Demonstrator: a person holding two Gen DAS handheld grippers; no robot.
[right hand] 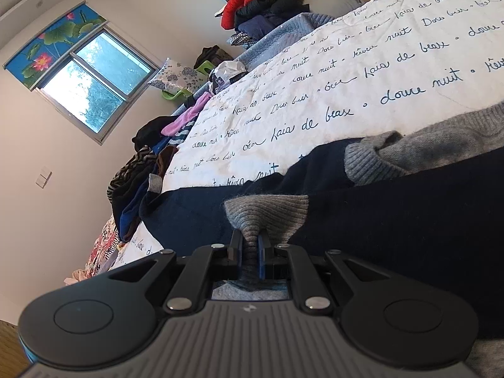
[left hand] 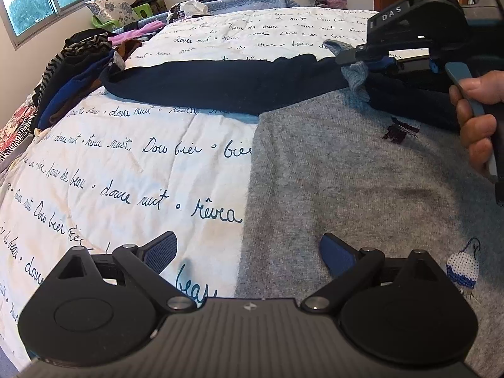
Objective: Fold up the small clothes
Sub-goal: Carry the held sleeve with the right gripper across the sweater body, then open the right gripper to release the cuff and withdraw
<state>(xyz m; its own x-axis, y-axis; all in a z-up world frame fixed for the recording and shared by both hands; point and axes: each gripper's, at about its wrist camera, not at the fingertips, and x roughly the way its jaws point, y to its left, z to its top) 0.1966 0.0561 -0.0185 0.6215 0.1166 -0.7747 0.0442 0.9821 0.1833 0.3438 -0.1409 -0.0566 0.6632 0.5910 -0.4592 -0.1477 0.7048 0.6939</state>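
Over the bedspread (right hand: 346, 72), right fingers (right hand: 263, 245) pinch the sweater's grey cuff (right hand: 267, 217).

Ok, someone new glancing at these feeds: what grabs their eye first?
The right claw, shut on a grey ribbed cuff of the grey and navy sweater. Then the white bedspread covered in handwritten script, and the left claw open above the sweater's edge.
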